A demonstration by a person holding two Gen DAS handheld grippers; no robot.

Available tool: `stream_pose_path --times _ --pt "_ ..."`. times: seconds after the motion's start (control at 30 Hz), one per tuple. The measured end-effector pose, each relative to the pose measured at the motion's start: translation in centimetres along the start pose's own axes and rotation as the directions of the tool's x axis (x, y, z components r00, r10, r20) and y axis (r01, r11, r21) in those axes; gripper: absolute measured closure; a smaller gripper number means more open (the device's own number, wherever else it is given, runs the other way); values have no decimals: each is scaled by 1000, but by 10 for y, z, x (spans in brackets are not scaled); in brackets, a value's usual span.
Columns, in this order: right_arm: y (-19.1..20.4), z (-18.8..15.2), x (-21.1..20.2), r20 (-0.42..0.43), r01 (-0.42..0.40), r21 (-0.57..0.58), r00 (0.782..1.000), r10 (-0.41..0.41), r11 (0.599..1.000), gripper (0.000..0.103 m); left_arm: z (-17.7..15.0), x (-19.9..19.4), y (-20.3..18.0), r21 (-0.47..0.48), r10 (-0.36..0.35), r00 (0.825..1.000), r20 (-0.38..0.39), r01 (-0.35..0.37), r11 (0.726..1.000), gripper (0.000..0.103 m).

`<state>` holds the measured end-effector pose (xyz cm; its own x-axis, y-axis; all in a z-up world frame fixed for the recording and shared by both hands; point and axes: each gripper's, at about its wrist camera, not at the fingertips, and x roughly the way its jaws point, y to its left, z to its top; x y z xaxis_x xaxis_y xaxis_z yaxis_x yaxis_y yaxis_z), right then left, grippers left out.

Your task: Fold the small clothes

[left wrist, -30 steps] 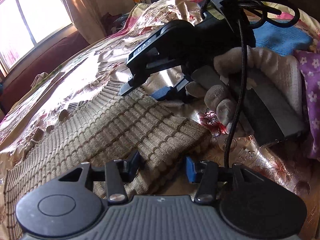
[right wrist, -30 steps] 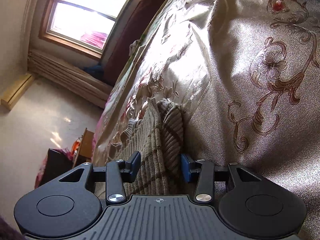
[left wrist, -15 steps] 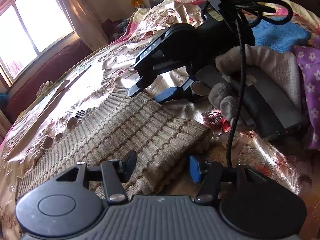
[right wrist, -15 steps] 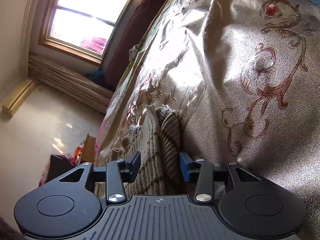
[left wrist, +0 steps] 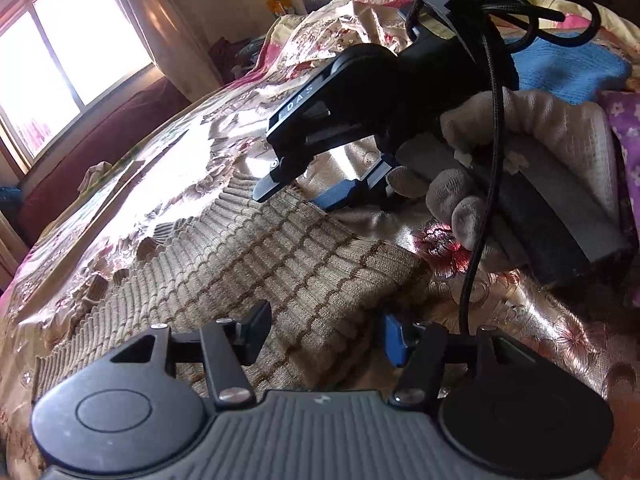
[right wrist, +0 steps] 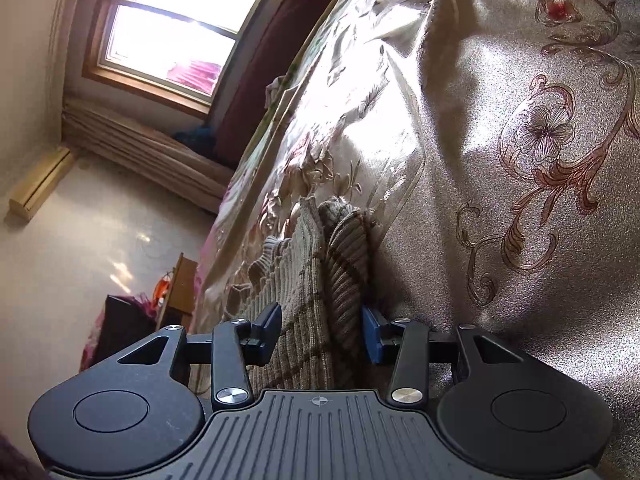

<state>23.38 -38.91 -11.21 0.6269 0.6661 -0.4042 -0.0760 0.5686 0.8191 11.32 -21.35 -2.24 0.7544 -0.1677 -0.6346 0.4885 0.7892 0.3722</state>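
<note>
Knit sweater (left wrist: pixel 280 264), folded on bedspread (right wrist: pixel 520 80): soft, light, limp; grasp doubled edge. Left gripper (left wrist: pixel 324 334) released. Right gripper (right wrist: pixel 320 330) clamps fold.

Both hand-held grippers (left wrist: pixel 324 334) (right wrist: pixel 320 332) part-open

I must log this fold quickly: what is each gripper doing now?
Left gripper: open, the folded knit garment lies loose between its fingers.
Right gripper: shut on the knit garment's doubled edge.

Window (left wrist: pixel 60 76) sunlight, glare on bedspread (left wrist: pixel 168 184); fisheye-bent edges.
</note>
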Motion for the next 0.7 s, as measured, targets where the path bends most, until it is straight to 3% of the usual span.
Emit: stream_pose_path --times 0.2,0.43,0.57,0.7 --pt "-3 2 -2 14 -1 25 1000 1 1000 63 -5 -6 -12 130 8 998 55 -15 991 40" --pt "-5 4 -3 26 -7 36 1000 6 999 63 -5 -3 -4 102 -3 999 44 -1 995 36" --pt "-9 5 -4 21 -25 49 1000 24 998 63 -14 -12 -2 140 -35 999 31 30 990 35" --pt "-14 7 -6 10 -44 74 999 43 996 62 -23 -12 -1 150 13 1000 27 -17 988 32"
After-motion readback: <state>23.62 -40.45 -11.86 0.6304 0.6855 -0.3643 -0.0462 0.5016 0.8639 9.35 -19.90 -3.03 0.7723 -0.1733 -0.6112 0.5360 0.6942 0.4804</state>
